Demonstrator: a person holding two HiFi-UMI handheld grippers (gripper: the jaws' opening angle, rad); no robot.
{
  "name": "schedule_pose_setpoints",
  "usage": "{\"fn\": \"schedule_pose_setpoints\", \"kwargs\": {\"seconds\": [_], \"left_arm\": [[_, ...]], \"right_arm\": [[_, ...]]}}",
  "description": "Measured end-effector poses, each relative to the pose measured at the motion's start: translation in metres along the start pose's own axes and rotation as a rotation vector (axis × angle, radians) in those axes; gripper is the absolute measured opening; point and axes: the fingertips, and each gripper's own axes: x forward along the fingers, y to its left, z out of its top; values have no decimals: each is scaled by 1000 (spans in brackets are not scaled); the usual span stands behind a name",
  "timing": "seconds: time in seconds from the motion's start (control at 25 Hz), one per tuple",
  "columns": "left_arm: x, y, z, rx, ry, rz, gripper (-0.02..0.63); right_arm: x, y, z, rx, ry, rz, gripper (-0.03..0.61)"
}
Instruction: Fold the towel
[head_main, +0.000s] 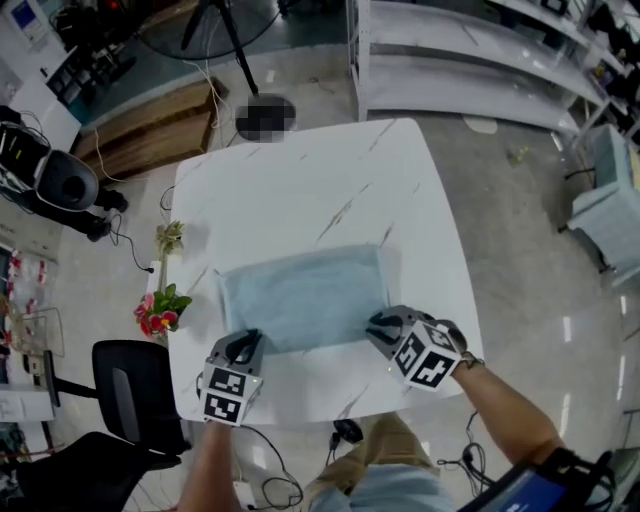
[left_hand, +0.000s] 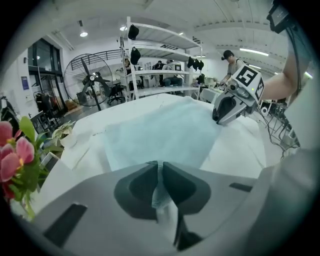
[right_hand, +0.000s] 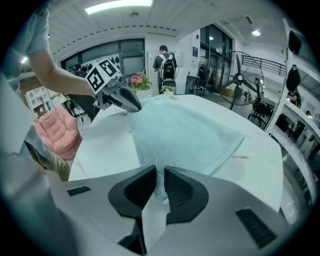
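A pale blue towel (head_main: 305, 298) lies spread flat on the white marble table (head_main: 300, 190), near its front edge. My left gripper (head_main: 243, 343) is at the towel's near left corner, and in the left gripper view its jaws (left_hand: 160, 167) pinch a fold of the towel (left_hand: 160, 135). My right gripper (head_main: 381, 325) is at the near right corner, with its jaws (right_hand: 160, 175) closed on the towel's edge (right_hand: 185, 130). Each gripper shows in the other's view: the right gripper (left_hand: 222, 115) and the left gripper (right_hand: 131, 106), both tip-down on the cloth.
Pink flowers (head_main: 160, 310) and a small plant (head_main: 170, 238) stand by the table's left edge. A black chair (head_main: 130, 390) is at the near left. White shelving (head_main: 480, 50) runs along the far right. A pink chair (right_hand: 57, 130) stands beside the person.
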Motion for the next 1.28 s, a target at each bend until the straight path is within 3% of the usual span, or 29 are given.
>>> {"fn": "schedule_pose_setpoints", "kwargs": {"seconds": [0.16, 0.28, 0.44, 0.72, 0.92, 1.0, 1.08, 1.16, 1.28], "left_arm": [[-21, -3, 18, -41, -38, 5, 40], [-37, 5, 45, -29, -91, 26, 40], [-49, 7, 78, -72, -127, 25, 40], [-24, -7, 78, -84, -84, -29, 40], [-2, -7, 69, -86, -96, -83, 38], [7, -8, 70, -64, -110, -108, 39], [13, -15, 67, -54, -114, -146, 38], [15, -22, 68, -45, -128, -187, 38], [8, -24, 73, -50, -163, -218, 38]], "right_arm": [[-24, -1, 11, 108, -40, 47, 100], [-53, -26, 25, 273, -129, 50, 138], [-68, -72, 26, 527, -198, 44, 247], [-28, -79, -4, 865, -138, 134, 328], [-7, -80, -3, 978, -114, 147, 355], [-1, -86, 1, 1007, -95, 125, 334], [7, -87, -1, 1031, -56, 107, 225], [14, -79, 1, 1059, -40, 151, 136], [12, -74, 10, 1078, -67, 179, 68]]}}
